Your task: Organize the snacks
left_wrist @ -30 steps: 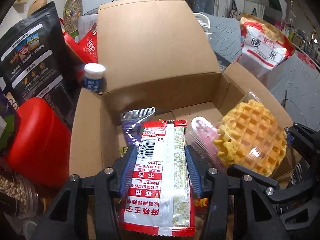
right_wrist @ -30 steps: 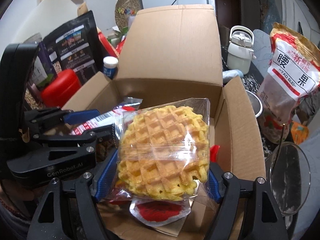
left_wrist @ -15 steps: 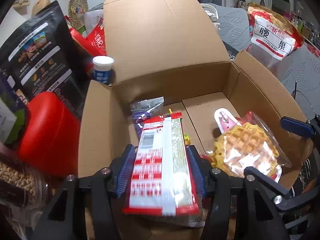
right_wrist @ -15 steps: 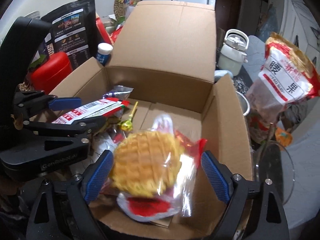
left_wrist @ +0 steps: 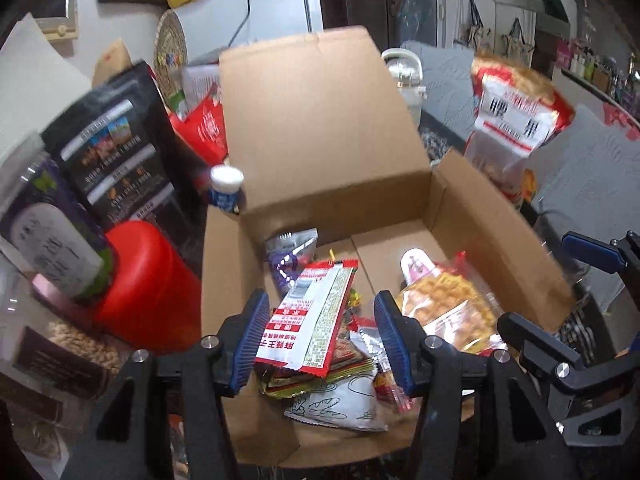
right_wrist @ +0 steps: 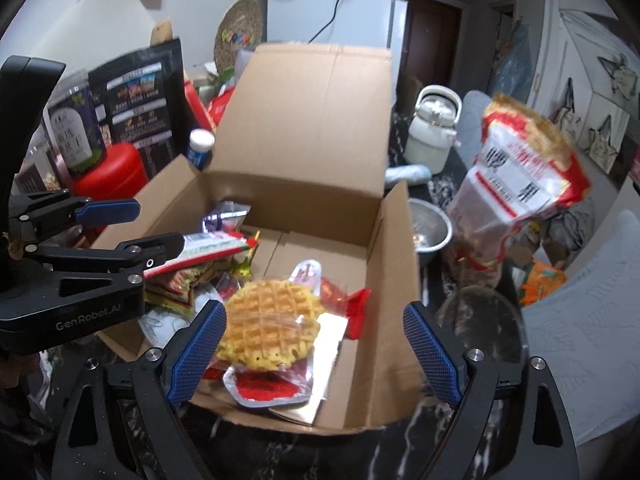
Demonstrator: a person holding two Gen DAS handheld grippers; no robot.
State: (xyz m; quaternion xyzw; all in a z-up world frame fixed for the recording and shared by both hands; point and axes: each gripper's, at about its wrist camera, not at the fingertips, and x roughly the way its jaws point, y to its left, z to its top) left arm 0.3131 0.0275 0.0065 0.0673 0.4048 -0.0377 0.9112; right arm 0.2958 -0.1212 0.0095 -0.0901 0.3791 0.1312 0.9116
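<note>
Hovering at the near rim of the open brown cardboard box [right_wrist: 396, 240], the right claw [right_wrist: 316, 344] gapes wide and holds nothing; the clear-wrapped yellow waffle [right_wrist: 268, 320] lies inside, at lower centre of the right view. Left claw [left_wrist: 320, 344] is spread too, its blue pads clear of the red-and-white printed sachet [left_wrist: 316, 312], which rests on the snack pile (apparently let go). Beyond the box, upper right, the large red-and-white cashew bag [right_wrist: 520, 176] stands outside, so packing looks partly done.
</note>
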